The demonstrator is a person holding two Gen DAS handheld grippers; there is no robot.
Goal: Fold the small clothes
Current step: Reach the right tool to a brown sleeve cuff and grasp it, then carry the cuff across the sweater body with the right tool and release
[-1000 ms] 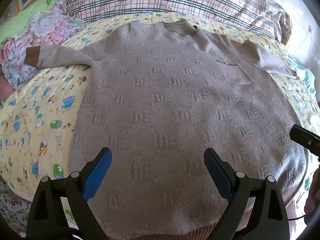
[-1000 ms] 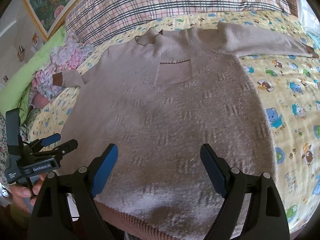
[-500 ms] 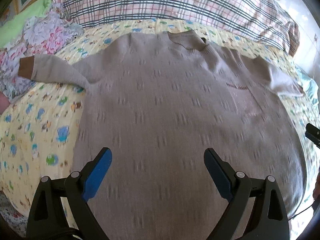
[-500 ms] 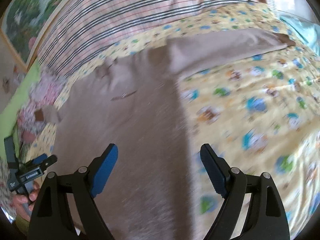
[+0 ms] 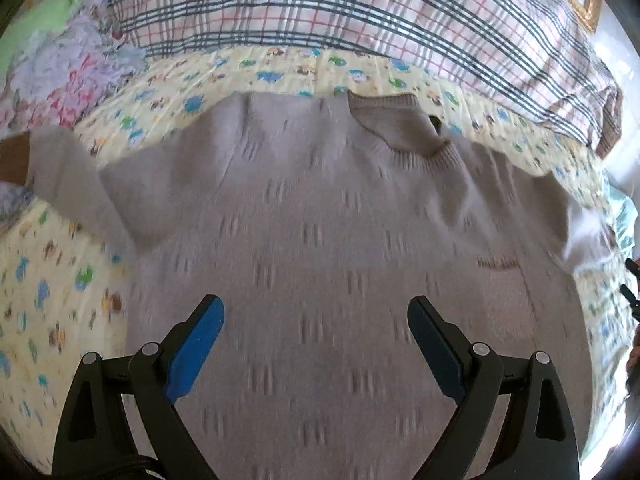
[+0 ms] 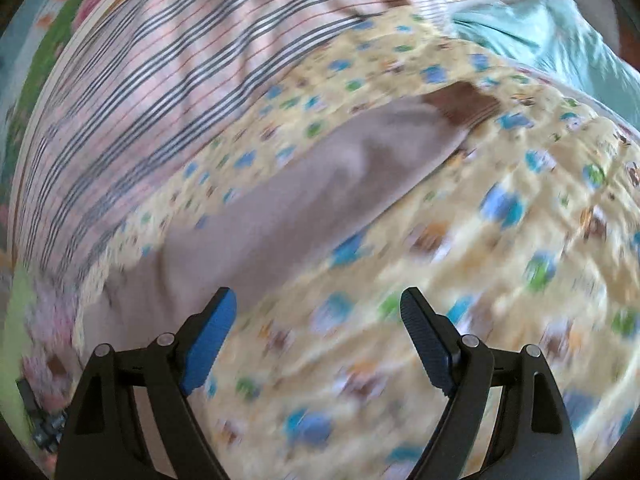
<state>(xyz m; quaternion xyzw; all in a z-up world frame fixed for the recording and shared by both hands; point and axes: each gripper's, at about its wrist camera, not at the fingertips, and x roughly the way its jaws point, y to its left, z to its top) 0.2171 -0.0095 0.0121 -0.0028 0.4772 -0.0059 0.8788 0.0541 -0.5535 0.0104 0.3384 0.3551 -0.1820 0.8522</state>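
A soft brownish-grey sweater (image 5: pixel 320 240) is lying flat on the bed, on a yellow sheet (image 6: pixel 500 280) with little animals printed on it. The left tongs (image 5: pixel 316 344) are hanging over the middle of the sweater, with the blue pads wide apart and nothing between them. The neck hole (image 5: pixel 400 128) is lying straight ahead of these tongs, and one sleeve (image 5: pixel 68 176) is stretching far out to their left side. The right tongs (image 6: pixel 318 336) are also standing wide apart and are holding nothing. They are floating over the yellow sheet, and the other sleeve (image 6: pixel 312 184) is running up ahead of them and a bit to the left, with its dark brown cuff (image 6: pixel 464 104) at the far end. This view is blurry, so the small things are hard to see. A big checked pillow (image 5: pixel 320 8) is sitting beyond the sweater, past both tongs. I think the sweater is going to feel light, floppy and a bit stretchy, so it will droop and bunch when it is lifted. It is not going to break or slip much. I am guessing the best place to pinch it is the sleeve near the cuff, where the knit is thicker, or a shoulder edge.
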